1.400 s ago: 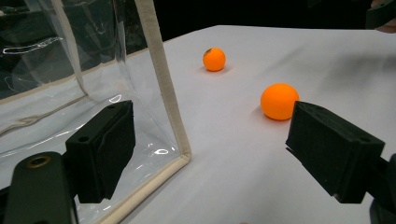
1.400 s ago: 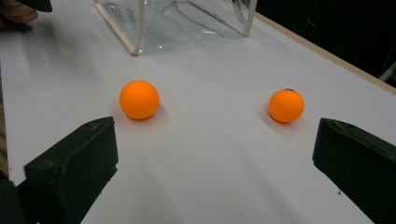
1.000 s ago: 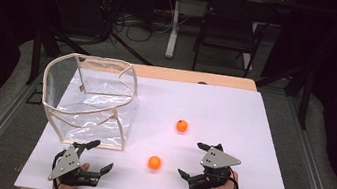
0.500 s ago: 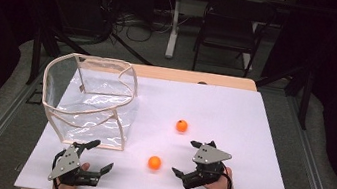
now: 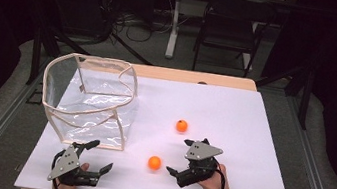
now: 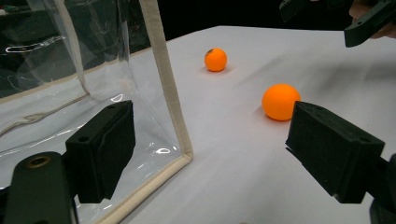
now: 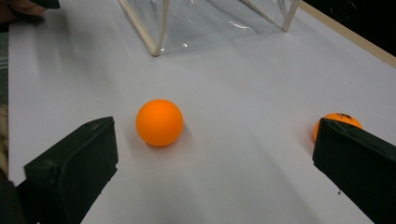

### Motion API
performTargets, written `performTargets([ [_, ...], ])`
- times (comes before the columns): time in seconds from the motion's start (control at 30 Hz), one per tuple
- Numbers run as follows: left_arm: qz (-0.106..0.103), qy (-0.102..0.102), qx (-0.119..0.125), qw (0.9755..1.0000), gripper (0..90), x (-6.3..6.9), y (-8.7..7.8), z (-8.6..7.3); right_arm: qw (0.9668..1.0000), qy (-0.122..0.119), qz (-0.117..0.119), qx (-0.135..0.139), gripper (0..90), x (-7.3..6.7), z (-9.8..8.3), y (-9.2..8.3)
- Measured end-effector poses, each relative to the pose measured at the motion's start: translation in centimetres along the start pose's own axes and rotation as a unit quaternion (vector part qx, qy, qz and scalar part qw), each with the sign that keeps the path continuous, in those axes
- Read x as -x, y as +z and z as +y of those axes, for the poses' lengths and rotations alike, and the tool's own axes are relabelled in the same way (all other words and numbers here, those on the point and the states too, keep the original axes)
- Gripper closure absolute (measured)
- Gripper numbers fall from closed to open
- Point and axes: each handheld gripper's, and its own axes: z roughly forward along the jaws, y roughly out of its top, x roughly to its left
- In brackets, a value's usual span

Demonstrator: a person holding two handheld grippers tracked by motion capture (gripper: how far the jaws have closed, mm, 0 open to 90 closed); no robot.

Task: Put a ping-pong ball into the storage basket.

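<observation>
No readable text, label, brand, number or sign anywhere. Only mark: small dark print on top of far orange ball (image 7: 337, 119), partly behind right-hand jaw in right gripper view; same dark smudge on that ball's top in left gripper view, ahead of jaws. Too small and blurred to read. Near orange ball (image 7: 159, 122), ahead between jaws, plain. Clear bag (image 5: 90, 98) and worktop (image 5: 251, 137) unmarked.

Bright table (image 5: 251, 137), dark surroundings, soft shadows, slight blur
</observation>
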Motion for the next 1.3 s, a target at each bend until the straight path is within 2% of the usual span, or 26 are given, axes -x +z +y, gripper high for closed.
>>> performTargets([
  [1.3,-0.002,0.001,0.001,1.0000,15.5,0.0,0.1,0.0,0.9983,-0.010,0.040,-0.041,0.0,-0.8,1.7,3.4],
])
